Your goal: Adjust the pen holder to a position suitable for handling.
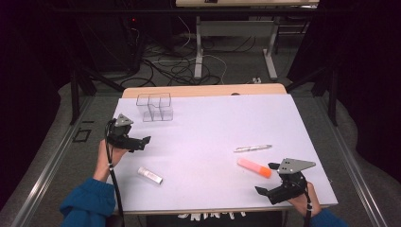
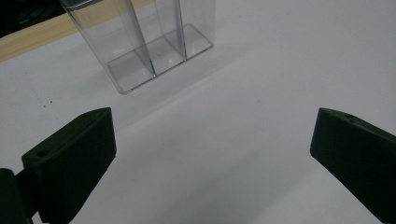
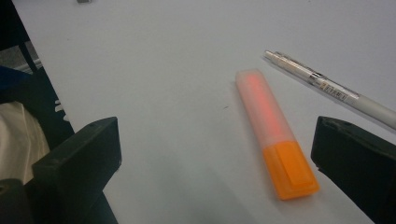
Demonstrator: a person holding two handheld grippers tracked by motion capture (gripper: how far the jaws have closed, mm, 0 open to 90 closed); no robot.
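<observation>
On the white table [image 1: 203,123] lie an orange highlighter [image 1: 254,167], a silver-white pen [image 1: 252,148] and a small white tube [image 1: 150,175]. A clear plastic organizer [image 1: 154,107] with several compartments stands at the back left. My left gripper [image 1: 142,143] hovers open at the left edge, with the organizer [image 2: 149,42] ahead of its jaws. My right gripper [image 1: 266,178] is open near the front right corner. The highlighter [image 3: 275,133] lies between its jaws, a bit ahead, with the pen [image 3: 327,86] beyond it. Neither gripper holds anything.
The table's wooden back edge [image 1: 203,90] shows behind the white surface. Beyond it are cables on the floor [image 1: 175,66] and the legs of another table [image 1: 198,52]. A blue sleeve [image 1: 87,203] comes in at the bottom left.
</observation>
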